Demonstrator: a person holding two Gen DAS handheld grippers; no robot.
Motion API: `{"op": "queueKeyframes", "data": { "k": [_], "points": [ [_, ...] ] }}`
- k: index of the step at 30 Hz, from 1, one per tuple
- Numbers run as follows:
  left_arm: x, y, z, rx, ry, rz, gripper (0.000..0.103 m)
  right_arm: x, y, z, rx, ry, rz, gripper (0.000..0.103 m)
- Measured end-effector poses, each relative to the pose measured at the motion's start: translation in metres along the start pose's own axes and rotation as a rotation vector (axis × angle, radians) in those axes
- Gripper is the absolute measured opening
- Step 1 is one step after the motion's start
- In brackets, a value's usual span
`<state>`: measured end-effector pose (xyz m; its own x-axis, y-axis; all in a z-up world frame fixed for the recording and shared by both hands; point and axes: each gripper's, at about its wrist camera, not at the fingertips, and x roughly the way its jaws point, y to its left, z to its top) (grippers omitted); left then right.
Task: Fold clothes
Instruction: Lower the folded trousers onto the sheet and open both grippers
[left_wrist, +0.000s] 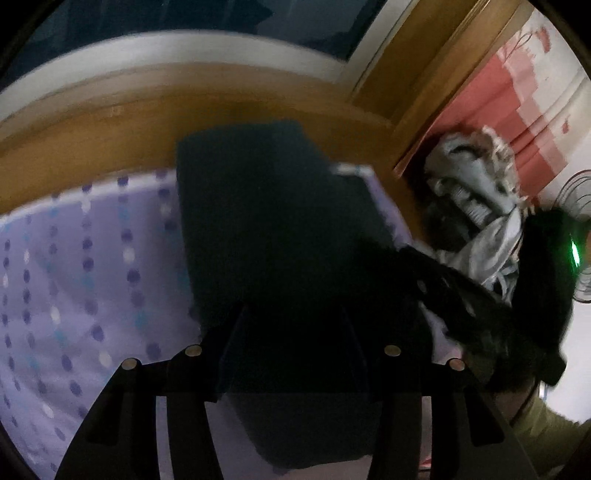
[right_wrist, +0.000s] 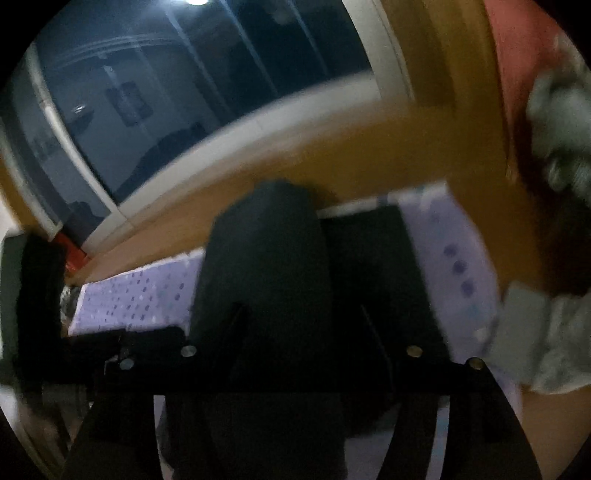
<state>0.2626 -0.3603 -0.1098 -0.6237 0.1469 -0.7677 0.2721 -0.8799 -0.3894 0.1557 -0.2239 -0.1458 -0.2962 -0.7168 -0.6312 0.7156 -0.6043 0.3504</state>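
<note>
A dark navy folded garment (left_wrist: 266, 229) lies lengthwise over a lilac bedsheet with purple dots (left_wrist: 81, 266). My left gripper (left_wrist: 291, 332) is around its near part; the cloth fills the gap between the two black fingers and its lower edge hangs over the sheet. My right gripper (left_wrist: 461, 295) reaches in from the right to the garment's right edge. In the right wrist view the garment (right_wrist: 266, 258) bulges up between the right gripper's (right_wrist: 303, 321) fingers. That view is dark and blurred, so I cannot see whether the pads press on the cloth.
A wooden bed frame (left_wrist: 110, 122) runs behind the sheet, under a white-framed dark window (right_wrist: 184, 92). A heap of grey and white clothes (left_wrist: 472, 192) lies at the right by a pink patterned wall (left_wrist: 498, 103). An olive sleeve (left_wrist: 546, 424) shows at lower right.
</note>
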Motion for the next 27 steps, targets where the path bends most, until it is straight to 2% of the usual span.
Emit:
{"op": "queueKeyframes", "data": {
  "k": [4, 7, 10, 13, 16, 21, 22, 24, 27],
  "points": [
    [0.012, -0.021, 0.036, 0.070, -0.012, -0.008, 0.050, -0.032, 0.025, -0.011, -0.118, -0.064, 0.005, 0.062],
    [0.043, -0.029, 0.059, 0.105, 0.013, -0.013, 0.050, -0.028, 0.030, -0.023, -0.154, -0.042, -0.001, 0.062],
    [0.075, -0.027, 0.066, 0.125, 0.056, -0.004, 0.050, -0.013, 0.015, -0.038, -0.117, 0.013, -0.038, 0.062],
    [0.084, -0.033, 0.063, 0.183, 0.045, 0.013, 0.054, 0.003, -0.001, -0.052, -0.079, 0.068, -0.074, 0.065],
    [0.088, -0.039, 0.061, 0.241, 0.042, 0.037, 0.058, 0.002, -0.015, -0.056, 0.014, 0.074, -0.030, 0.066],
    [0.065, -0.031, 0.064, 0.209, 0.054, -0.003, 0.058, -0.021, -0.004, -0.052, -0.023, 0.032, -0.101, 0.066],
    [0.056, -0.028, 0.061, 0.196, 0.048, -0.022, 0.058, -0.032, 0.002, -0.051, -0.052, 0.000, -0.129, 0.066],
    [0.036, -0.019, 0.051, 0.167, 0.037, -0.063, 0.058, -0.050, 0.011, -0.049, -0.091, -0.051, -0.141, 0.066],
    [0.015, -0.010, 0.027, 0.136, 0.033, -0.113, 0.058, -0.064, 0.024, -0.050, -0.124, -0.079, -0.136, 0.067]
  ]
}}
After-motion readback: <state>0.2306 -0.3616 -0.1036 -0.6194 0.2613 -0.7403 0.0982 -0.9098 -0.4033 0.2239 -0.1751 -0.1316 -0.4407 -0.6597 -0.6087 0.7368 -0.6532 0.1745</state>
